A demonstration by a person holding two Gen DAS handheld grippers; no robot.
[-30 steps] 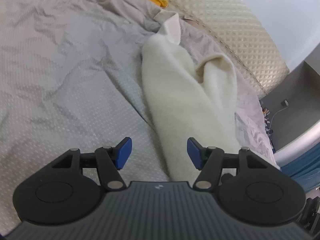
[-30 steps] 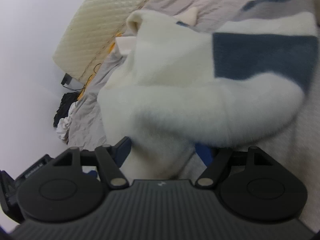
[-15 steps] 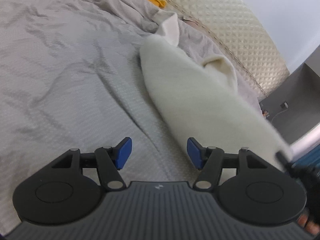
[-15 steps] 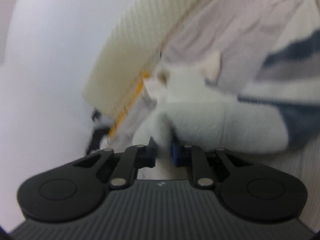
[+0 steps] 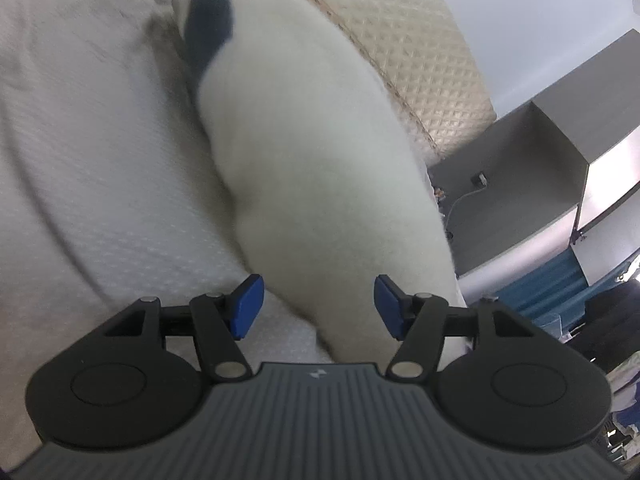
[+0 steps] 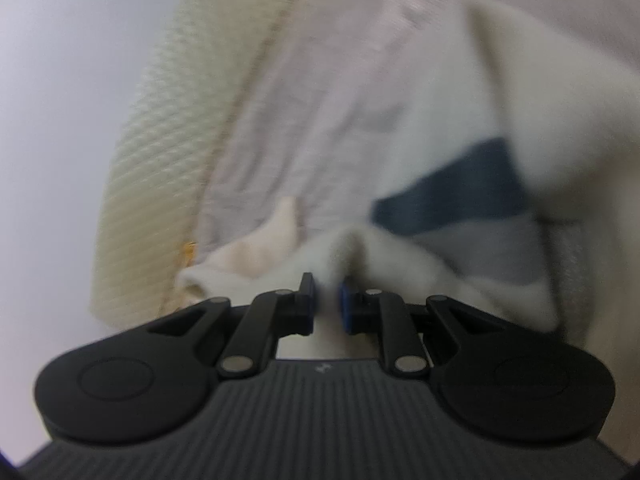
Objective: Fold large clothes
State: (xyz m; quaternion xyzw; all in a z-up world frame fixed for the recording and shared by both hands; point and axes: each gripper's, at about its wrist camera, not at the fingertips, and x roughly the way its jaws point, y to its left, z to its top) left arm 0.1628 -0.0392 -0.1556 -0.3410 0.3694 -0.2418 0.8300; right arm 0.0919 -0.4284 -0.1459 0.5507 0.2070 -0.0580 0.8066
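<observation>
**Fleece pinched in my right jaws, left jaws wide around it**

Much of this is hard to read: both views are smeared by blur, and the fleece garment (image 5: pixel 320 152) fills the middle of my left view so closely that I cannot make out its edges, hem or sleeves. Its near end drops out of sight behind my left gripper (image 5: pixel 318 306). Its far end is cut off at the top of the frame, where a dark blue patch (image 5: pixel 209 24) shows.

My left jaws stand wide apart, the 2 blue pads (image 5: pixel 248 304) clear of the cloth on either side; the garment runs between them without being gripped. Its long axis runs straight ahead from those jaws, away toward the quilted headboard (image 5: pixel 420 52), over the pale bedspread (image 5: pixel 80 152) lying left of the jaws.

My right gripper (image 6: pixel 329 300) is closed on a bunched fold of the same fleece garment (image 6: pixel 400 256), the white pile squeezed between the pads. From that pinch the cloth rises ahead and to the right, showing blue and grey bands (image 6: pixel 452 196). The headboard (image 6: pixel 168 128) curves up left of the jaws.
</observation>
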